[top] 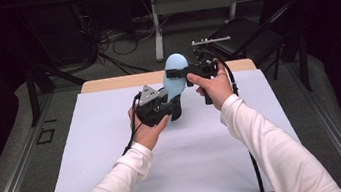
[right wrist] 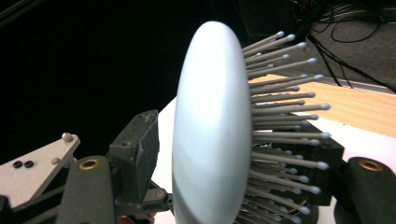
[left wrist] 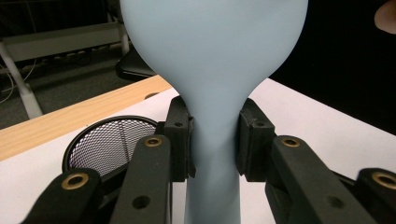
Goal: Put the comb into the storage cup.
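Observation:
A light blue hairbrush (top: 175, 72) is held up over the far middle of the table, head upward. My left gripper (top: 173, 99) is shut on its narrow neck, and in the left gripper view both pads (left wrist: 180, 140) press on the neck of the hairbrush (left wrist: 212, 70). My right gripper (top: 179, 73) comes in from the right at the head. In the right gripper view the hairbrush (right wrist: 210, 130) stands edge-on between the jaws of my right gripper (right wrist: 233, 154). One pad (right wrist: 140, 144) is at the smooth back and the other is sunk among the bristles.
A black mesh cup (left wrist: 107, 144) stands on the white sheet (top: 119, 174) just beyond the left gripper. The wooden table edge (top: 116, 82) lies behind it. Past the table are a desk frame (top: 157, 32), floor cables and a dark folding chair (top: 240, 33).

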`<state>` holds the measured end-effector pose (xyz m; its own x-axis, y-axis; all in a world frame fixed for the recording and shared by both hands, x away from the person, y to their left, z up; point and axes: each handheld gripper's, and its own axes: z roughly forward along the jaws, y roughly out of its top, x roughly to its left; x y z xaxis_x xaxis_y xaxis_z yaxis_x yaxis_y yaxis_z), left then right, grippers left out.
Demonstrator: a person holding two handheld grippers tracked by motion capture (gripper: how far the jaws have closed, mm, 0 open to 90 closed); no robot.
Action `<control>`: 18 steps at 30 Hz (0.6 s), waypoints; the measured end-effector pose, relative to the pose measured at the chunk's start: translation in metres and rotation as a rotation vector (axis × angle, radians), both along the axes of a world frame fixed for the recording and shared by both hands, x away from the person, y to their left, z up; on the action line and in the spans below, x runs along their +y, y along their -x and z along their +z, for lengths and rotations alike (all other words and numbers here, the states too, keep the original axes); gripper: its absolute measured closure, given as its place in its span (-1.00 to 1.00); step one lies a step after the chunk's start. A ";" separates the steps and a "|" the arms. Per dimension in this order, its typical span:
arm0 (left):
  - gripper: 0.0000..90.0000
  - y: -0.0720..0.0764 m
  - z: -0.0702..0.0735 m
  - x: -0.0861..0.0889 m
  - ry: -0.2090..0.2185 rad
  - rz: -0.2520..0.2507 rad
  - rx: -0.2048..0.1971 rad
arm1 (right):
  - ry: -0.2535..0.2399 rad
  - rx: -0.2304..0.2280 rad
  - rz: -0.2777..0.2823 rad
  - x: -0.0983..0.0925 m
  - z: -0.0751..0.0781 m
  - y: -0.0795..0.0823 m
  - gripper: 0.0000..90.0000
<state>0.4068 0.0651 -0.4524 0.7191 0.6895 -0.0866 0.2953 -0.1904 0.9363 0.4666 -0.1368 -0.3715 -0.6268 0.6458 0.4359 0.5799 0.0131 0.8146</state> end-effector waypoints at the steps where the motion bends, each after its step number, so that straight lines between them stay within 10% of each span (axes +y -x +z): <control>1: 0.55 0.000 0.000 0.000 0.001 0.001 -0.001 | -0.003 0.002 0.000 0.000 0.000 0.000 -0.28; 18: 0.55 0.000 -0.002 0.000 -0.005 0.002 -0.001 | -0.039 0.077 -0.020 -0.004 -0.001 -0.002 -0.01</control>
<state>0.4064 0.0646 -0.4542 0.7181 0.6910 -0.0825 0.2949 -0.1948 0.9355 0.4681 -0.1404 -0.3729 -0.5779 0.6394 0.5071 0.6406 -0.0295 0.7673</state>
